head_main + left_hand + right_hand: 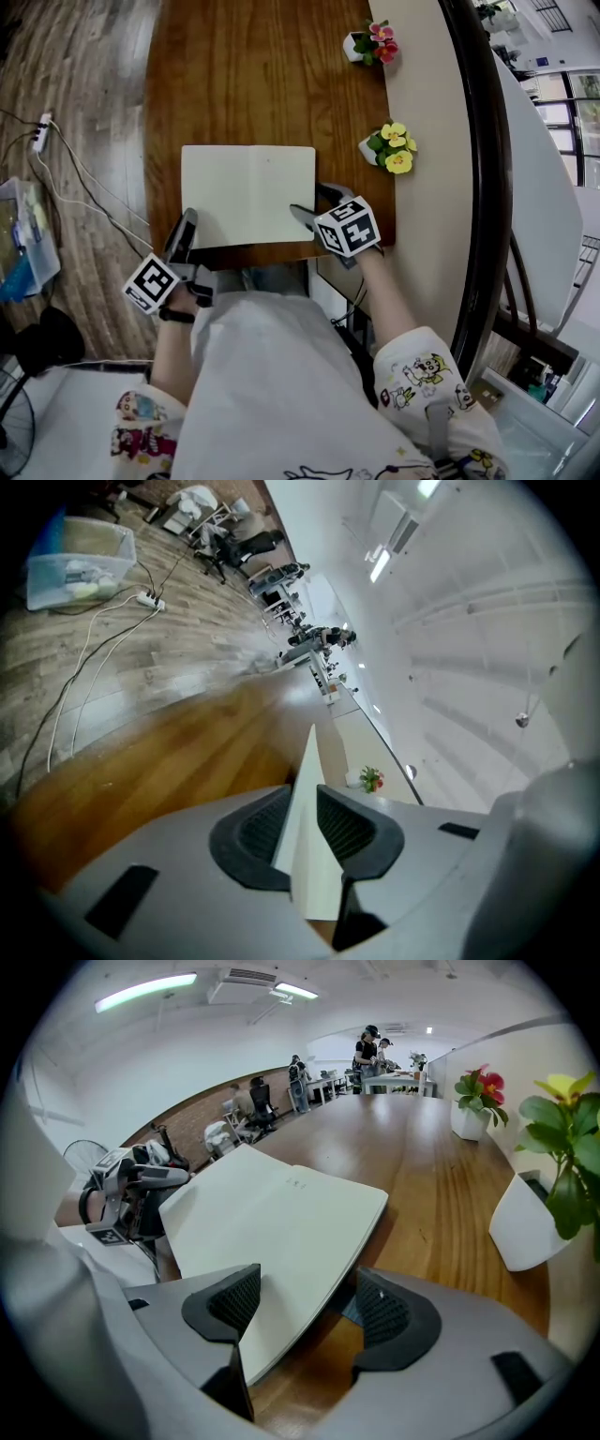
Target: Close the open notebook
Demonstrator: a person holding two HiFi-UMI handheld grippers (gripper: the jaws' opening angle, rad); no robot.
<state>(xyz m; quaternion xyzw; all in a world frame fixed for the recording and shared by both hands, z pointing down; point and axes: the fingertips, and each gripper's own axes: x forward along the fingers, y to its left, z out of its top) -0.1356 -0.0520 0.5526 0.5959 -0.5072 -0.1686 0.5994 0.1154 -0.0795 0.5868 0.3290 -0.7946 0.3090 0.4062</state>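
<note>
The open notebook [248, 195] lies flat with blank cream pages on the wooden table [262, 84], close to its near edge. My left gripper [186, 225] is at the notebook's near left corner. In the left gripper view its jaws [302, 822] are shut on the thin cream edge of the notebook [309, 789], which stands edge-on between the pads. My right gripper [314, 202] is at the near right corner. Its jaws [309, 1312] stand open, one on each side of the notebook [272, 1232], whose right edge is slightly raised off the wood.
A white pot of yellow flowers [391, 150] stands just right of the notebook, and one of pink and red flowers [372, 44] farther back. A cream wall runs along the table's right side. A power strip with cables [39, 131] and a plastic box [19, 234] lie on the floor to the left.
</note>
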